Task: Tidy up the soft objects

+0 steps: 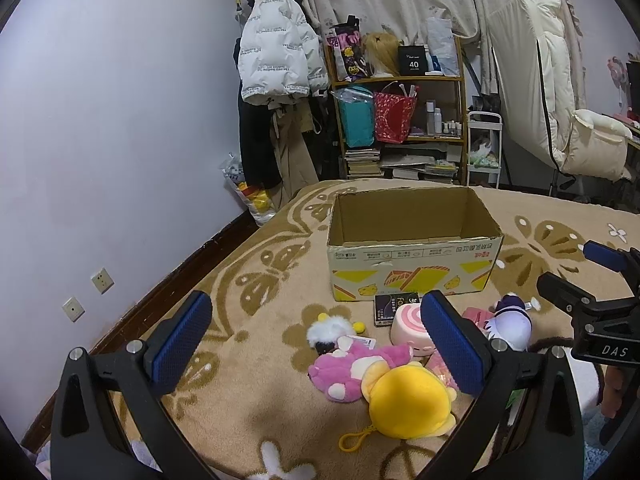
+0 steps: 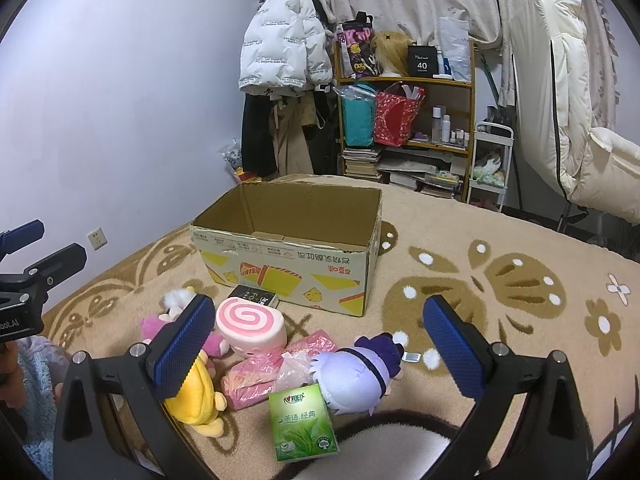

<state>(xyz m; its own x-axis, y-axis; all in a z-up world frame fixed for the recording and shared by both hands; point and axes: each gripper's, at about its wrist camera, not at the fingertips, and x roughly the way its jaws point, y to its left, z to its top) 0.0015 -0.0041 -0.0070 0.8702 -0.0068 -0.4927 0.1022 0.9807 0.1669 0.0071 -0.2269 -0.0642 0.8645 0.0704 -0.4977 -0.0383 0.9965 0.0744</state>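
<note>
An open empty cardboard box (image 1: pixel 412 268) (image 2: pixel 296 268) stands on the patterned blanket. In front of it lie a yellow plush (image 1: pixel 404 404) (image 2: pixel 196 396), a pink plush (image 1: pixel 348 364) (image 2: pixel 154 326), a pink swirl-roll cushion (image 1: pixel 408 326) (image 2: pixel 250 326), a purple-and-white plush (image 1: pixel 510 320) (image 2: pixel 356 376), pink tissue packs (image 2: pixel 260 376) and a green tissue pack (image 2: pixel 302 424). My left gripper (image 1: pixel 316 344) is open above the pink and yellow plush. My right gripper (image 2: pixel 320 344) is open above the tissue packs and the purple plush. Both are empty.
A small black box (image 1: pixel 394 308) (image 2: pixel 256 296) lies against the carton's front. A shelf (image 1: pixel 400 120) with bags and books, hanging coats (image 1: pixel 276 64) and a padded chair (image 2: pixel 580 128) stand beyond the bed. The wall runs along the left.
</note>
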